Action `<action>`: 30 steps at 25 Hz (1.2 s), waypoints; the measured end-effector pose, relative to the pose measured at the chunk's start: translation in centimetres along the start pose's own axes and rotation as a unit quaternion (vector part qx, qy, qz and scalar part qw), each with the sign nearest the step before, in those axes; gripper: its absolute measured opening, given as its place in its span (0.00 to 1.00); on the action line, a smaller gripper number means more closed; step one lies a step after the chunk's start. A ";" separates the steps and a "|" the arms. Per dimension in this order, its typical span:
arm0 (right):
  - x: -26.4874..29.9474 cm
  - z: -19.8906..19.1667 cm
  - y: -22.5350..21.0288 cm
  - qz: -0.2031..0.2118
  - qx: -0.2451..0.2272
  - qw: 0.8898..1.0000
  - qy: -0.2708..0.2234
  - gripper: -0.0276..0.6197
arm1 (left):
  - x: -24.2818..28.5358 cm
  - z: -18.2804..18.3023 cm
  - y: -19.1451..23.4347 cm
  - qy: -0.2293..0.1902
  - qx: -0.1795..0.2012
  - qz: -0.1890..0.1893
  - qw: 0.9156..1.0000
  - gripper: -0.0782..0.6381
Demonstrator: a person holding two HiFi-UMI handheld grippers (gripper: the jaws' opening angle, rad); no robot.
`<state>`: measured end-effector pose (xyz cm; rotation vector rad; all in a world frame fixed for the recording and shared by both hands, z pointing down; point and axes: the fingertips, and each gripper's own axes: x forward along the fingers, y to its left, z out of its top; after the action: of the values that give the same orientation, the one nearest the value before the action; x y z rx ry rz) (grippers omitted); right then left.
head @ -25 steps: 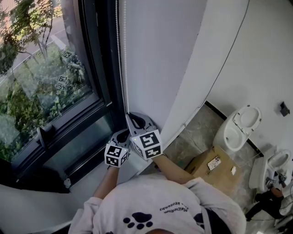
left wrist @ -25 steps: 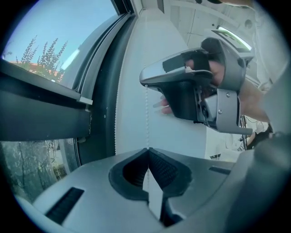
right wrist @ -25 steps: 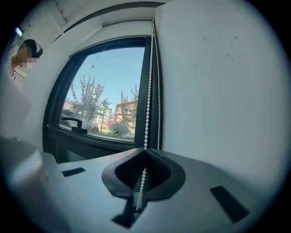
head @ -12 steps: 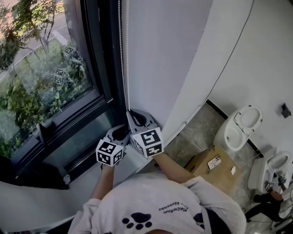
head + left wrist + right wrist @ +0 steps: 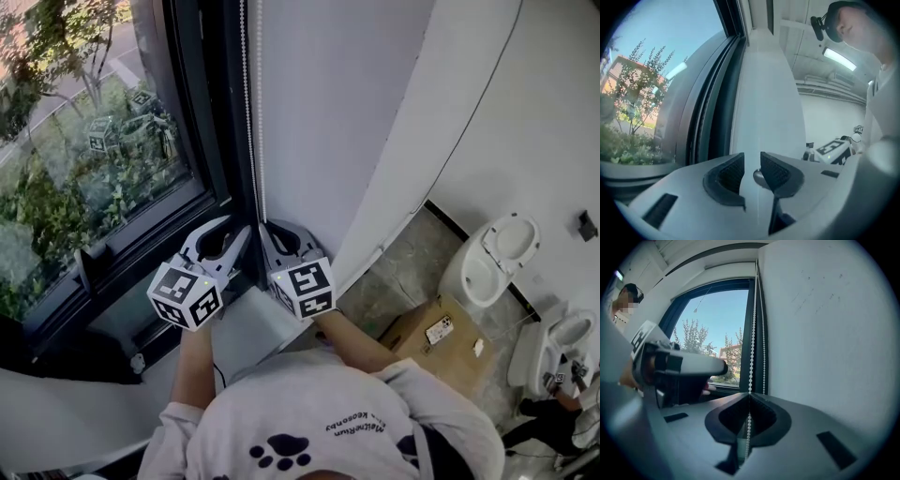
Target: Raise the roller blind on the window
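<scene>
A white bead chain [image 5: 247,112] hangs in two strands beside the dark window frame [image 5: 211,141]. My right gripper [image 5: 265,229] is shut on one strand, and in the right gripper view the chain [image 5: 753,333] runs down into the closed jaws of the right gripper [image 5: 749,397]. My left gripper [image 5: 246,232] sits just left of it, next to the chain. Its jaws have just opened from shut and eased in slightly. In the left gripper view the left gripper [image 5: 752,161] holds nothing, and only the white wall shows in the gap. The blind itself is out of view.
The window pane [image 5: 84,159] looks onto trees. A white wall [image 5: 328,122] stands to the right of the chain, and a white sill [image 5: 258,333] lies below the grippers. On the floor to the right are a cardboard box [image 5: 436,342] and a toilet [image 5: 497,258].
My left gripper let go of the chain low down, opened and rose to the level of the right gripper. The right gripper stayed put, shut on the chain.
</scene>
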<state>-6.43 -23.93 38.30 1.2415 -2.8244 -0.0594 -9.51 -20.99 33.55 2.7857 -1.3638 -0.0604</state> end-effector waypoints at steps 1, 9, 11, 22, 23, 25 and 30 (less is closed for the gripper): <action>0.0 0.0 0.0 0.000 0.000 1.000 0.000 0.06 | 0.2 1.1 -0.3 -0.007 0.005 -0.005 1.000 0.27; 0.1 0.2 0.1 0.001 0.001 1.000 0.002 0.06 | 2.5 5.7 -1.6 -0.029 0.035 -0.025 0.999 0.26; 0.0 0.2 0.1 0.001 0.001 1.000 0.002 0.06 | 3.1 6.5 -1.9 -0.033 0.042 -0.028 0.998 0.26; -0.1 0.2 0.3 0.004 0.001 1.000 -0.002 0.06 | 5.2 7.9 -2.1 -0.032 0.076 -0.029 0.996 0.12; -0.1 0.2 0.3 0.003 0.001 1.000 -0.003 0.06 | 5.1 7.8 -2.1 -0.034 0.077 -0.030 0.996 0.12; -0.1 0.2 0.3 0.003 -0.003 1.000 -0.006 0.06 | 4.9 7.8 -2.0 -0.038 0.081 -0.026 0.996 0.12; 0.0 -0.8 1.0 0.004 -0.034 0.999 -0.002 0.06 | 4.4 6.7 -1.8 -0.036 0.071 -0.025 0.997 0.12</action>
<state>-7.16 -23.28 39.16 1.2181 -2.8055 -0.1561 -5.69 -23.48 26.66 2.9626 -1.3659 -0.0694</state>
